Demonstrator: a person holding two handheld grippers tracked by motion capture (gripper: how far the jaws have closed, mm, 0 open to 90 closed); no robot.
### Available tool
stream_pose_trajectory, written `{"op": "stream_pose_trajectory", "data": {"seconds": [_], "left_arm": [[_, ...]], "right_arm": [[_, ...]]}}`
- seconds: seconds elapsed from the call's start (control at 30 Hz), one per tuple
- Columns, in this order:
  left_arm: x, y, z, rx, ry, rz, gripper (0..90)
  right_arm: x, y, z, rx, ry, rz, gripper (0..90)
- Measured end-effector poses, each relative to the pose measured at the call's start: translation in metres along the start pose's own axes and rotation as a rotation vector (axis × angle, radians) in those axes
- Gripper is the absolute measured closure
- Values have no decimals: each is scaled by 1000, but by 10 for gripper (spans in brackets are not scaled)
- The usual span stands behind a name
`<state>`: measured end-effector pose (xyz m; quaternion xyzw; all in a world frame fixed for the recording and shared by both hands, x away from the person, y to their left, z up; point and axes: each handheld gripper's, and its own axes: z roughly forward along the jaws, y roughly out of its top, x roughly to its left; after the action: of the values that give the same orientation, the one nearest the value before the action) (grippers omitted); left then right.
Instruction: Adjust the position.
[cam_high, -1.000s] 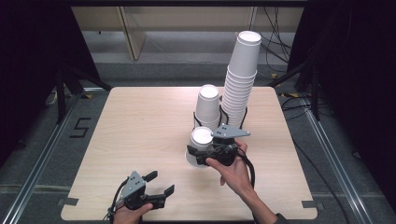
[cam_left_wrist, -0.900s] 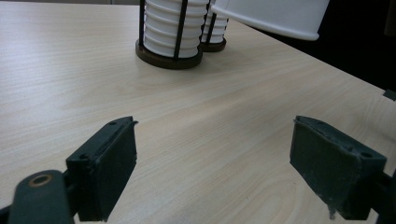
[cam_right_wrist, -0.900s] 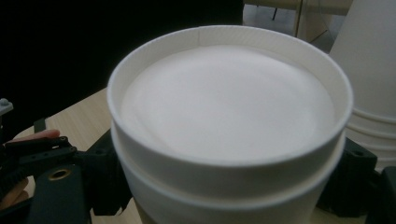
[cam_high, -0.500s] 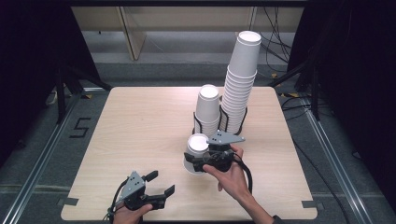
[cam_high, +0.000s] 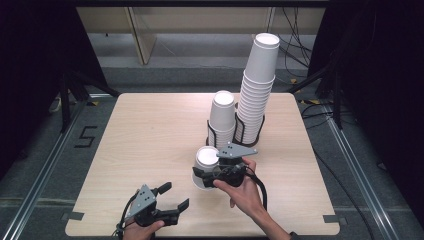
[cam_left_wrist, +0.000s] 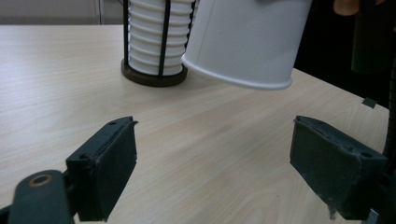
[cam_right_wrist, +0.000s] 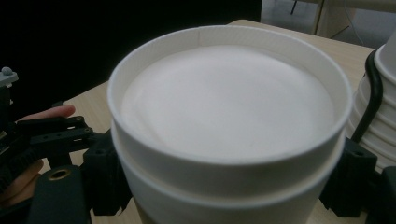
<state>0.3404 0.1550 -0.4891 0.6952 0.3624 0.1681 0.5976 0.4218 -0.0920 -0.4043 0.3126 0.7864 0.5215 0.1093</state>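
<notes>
Jaws of the right gripper clamp an upturned paper cup at lower centre of the high view, tilted, its rim lifted off the table. Two cups seem nested there, so pulling one free would call for a steady, level hold. At lower left the left gripper rests spread and empty. Behind stand two stacks in a wire holder.

White paper cups, pale wood-grain table.
</notes>
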Motion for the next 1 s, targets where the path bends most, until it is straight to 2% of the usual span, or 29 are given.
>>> {"op": "stream_pose_trajectory", "data": {"seconds": [0.03,0.07,0.2,0.27,0.3,0.37,0.43,0.47,0.5,0.53,0.57,0.6,0.67,0.7,0.73,0.83,0.9,0.93,1.0], "left_arm": [[-1,0,1,-4,-8,9,142],[-4,1,2,-5,-16,38,142],[-7,1,6,-8,-10,64,142],[-7,0,7,-14,-10,73,142],[-8,0,8,-4,3,78,142],[-8,0,10,4,3,86,142],[-8,-1,13,-14,-8,93,142],[-9,0,12,-1,1,104,142],[-9,0,12,-1,1,104,142],[-9,-1,13,-7,-6,109,142],[-9,-1,13,-7,-6,109,142],[-10,-1,14,-5,-9,120,143],[-11,-2,15,-16,-19,119,139],[-11,-2,15,-8,-18,122,139],[-11,-2,15,-3,-18,128,110],[-12,-3,18,-18,-25,133,59],[-12,-3,19,-20,-26,130,38],[-12,-3,19,-17,-22,129,32],[-12,-3,21,-22,-30,131,19]], "right_arm": [[0,0,1,0,3,-12,208],[3,-1,1,9,7,-8,208],[7,-2,4,7,22,-5,208],[8,-3,6,7,47,-20,208],[11,-3,4,23,31,1,208],[13,-5,8,13,63,-16,208],[16,-5,8,25,63,-26,209],[17,-6,9,24,74,-32,209],[20,-6,9,37,77,5,209],[20,-6,10,28,91,-23,209],[20,-7,12,24,110,-29,209],[23,-7,11,28,107,-5,210],[24,-7,12,30,109,-14,210],[24,-7,13,24,126,-23,210],[27,-7,13,27,136,-7,211],[29,-8,14,22,152,0,212],[30,-8,14,22,169,9,212],[31,-8,14,19,157,5,212],[34,-9,15,22,178,18,213]]}}
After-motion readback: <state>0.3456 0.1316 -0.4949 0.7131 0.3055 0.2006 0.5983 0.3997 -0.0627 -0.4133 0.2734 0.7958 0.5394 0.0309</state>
